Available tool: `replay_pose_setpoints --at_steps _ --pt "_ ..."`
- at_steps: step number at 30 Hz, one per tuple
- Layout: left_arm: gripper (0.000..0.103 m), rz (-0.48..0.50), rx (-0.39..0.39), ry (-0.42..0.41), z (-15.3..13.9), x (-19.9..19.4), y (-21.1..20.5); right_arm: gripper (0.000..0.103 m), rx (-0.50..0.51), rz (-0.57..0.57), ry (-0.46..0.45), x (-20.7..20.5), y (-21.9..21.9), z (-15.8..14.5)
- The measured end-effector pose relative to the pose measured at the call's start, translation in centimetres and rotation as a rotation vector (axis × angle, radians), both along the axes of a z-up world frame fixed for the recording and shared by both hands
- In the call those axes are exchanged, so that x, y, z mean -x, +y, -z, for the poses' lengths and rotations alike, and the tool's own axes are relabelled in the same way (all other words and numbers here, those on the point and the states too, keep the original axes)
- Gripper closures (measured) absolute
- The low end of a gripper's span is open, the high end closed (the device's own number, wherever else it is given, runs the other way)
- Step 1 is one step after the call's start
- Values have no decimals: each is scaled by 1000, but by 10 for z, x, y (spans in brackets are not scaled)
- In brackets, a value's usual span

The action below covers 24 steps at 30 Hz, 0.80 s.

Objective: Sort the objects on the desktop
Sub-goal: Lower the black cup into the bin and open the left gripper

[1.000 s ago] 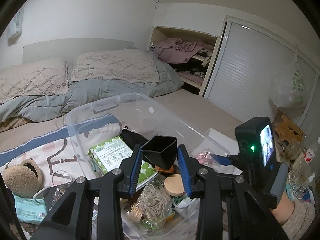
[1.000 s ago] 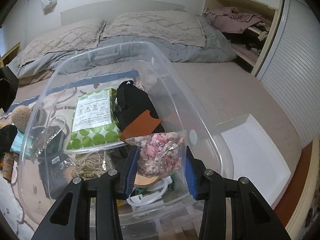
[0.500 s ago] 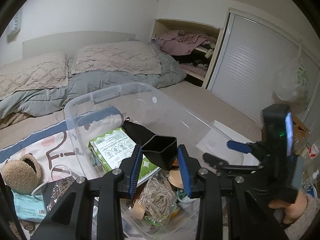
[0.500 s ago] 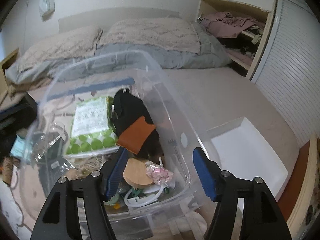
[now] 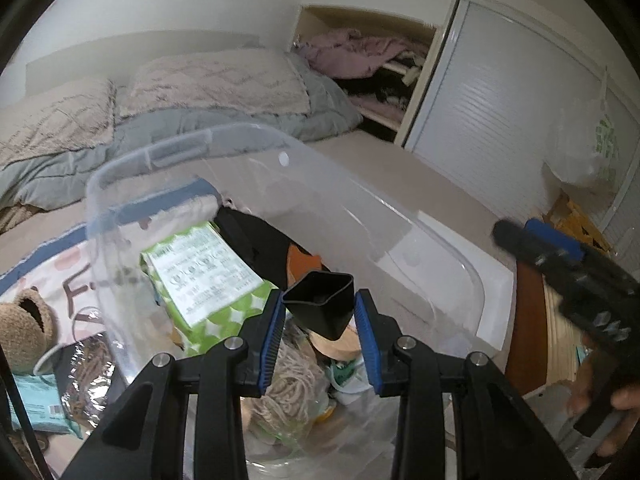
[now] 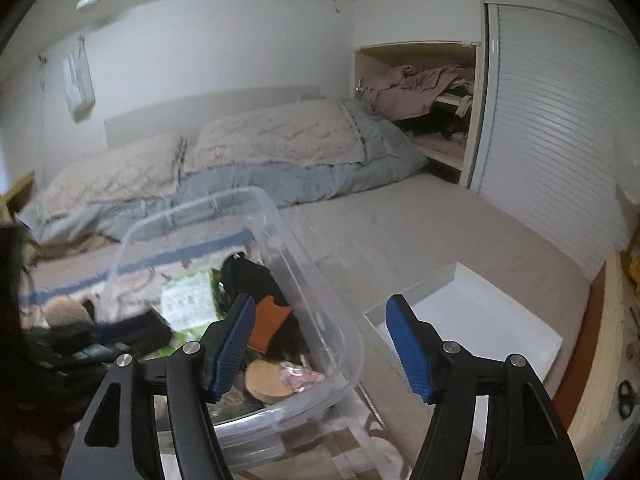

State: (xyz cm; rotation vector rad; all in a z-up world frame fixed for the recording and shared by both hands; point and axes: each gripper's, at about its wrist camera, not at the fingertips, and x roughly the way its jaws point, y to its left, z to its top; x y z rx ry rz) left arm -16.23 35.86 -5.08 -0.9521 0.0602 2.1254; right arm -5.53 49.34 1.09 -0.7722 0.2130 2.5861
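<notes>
Here, the left gripper [image 5: 319, 316] is clamping a black cup [image 5: 320, 304] above the clear bin [image 5: 192, 148] for dropping; right gripper [image 6: 320, 344] jaws are gaping, empty.

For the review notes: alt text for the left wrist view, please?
The left gripper clamps a small black square cup above a clear plastic bin of clutter on a bed, including a green packet. At right, the blurred right gripper is empty.

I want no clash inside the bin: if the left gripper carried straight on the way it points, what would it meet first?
Probably the clutter in the clear bin. The left gripper, shut on the black cup, aims toward the round wooden piece and twine bundle just beyond it. Depth is hard to judge.
</notes>
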Motion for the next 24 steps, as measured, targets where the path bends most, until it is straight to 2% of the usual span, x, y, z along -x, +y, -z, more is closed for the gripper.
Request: replay_pose_setpoints --at_steps 6,10,12,17,24 --pt "67 12 51 -51 16 2 16 35 36 -7 84 -10 5 -8" --pt "67 15 39 -136 27 9 21 24 72 -9 118 -11 8 -10" --pt "68 21 42 -169 30 10 24 24 68 -16 122 -9 7 -11" --pt "67 29 64 -182 32 5 28 24 29 -19 117 -10 5 -11" --pt "68 62 74 -229 34 0 36 24 28 -19 131 -12 4 -11"
